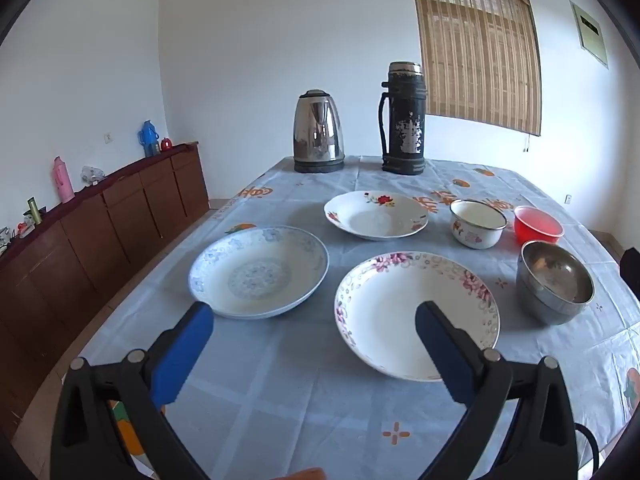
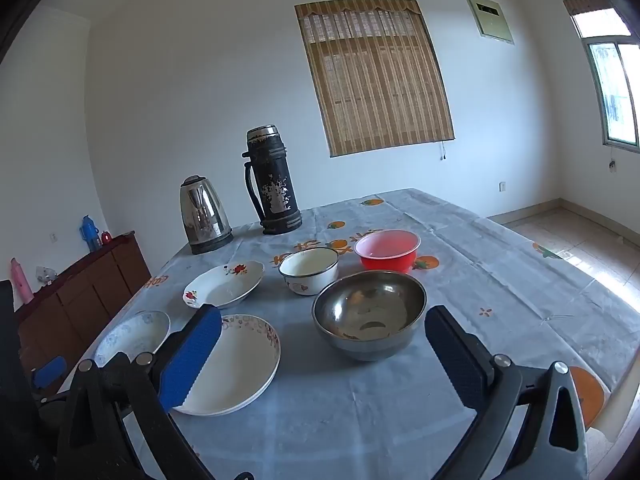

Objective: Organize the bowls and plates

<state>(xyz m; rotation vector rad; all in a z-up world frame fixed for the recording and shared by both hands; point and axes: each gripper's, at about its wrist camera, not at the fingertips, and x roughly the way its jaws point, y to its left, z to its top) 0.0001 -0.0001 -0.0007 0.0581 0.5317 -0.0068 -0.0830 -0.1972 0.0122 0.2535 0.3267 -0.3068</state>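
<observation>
We hold both grippers above the near edge of the table [image 1: 280, 380], and nothing has been picked up so far as we can see. The left gripper [image 1: 314, 338] has its fingers spread wide and empty, hovering between the blue-patterned plate [image 1: 258, 272] and the pink-flowered plate [image 1: 404, 304]. The right gripper [image 2: 322, 346] is likewise spread and empty, aimed at the steel bowl [image 2: 370, 314]. Farther back lie the red-flowered plate [image 1: 376, 215], the white enamel bowl [image 1: 478, 224] and the red plastic bowl [image 1: 538, 224], all apart from one another; the kettle [image 1: 319, 132] and the flask [image 1: 403, 118] stand at the far edge. We judge the task to be at its start: plates to be stacked on one side, bowls nested on the other. For the first grasp, we should bring one finger over a plate's rim and the other under its lip, since these plates are shallow and glazed and would likely slip if pinched on the slope. We should lift level, lower onto the next plate gently and centred, and keep the left gripper to the plates and the right to the bowls so they do not cross.
</observation>
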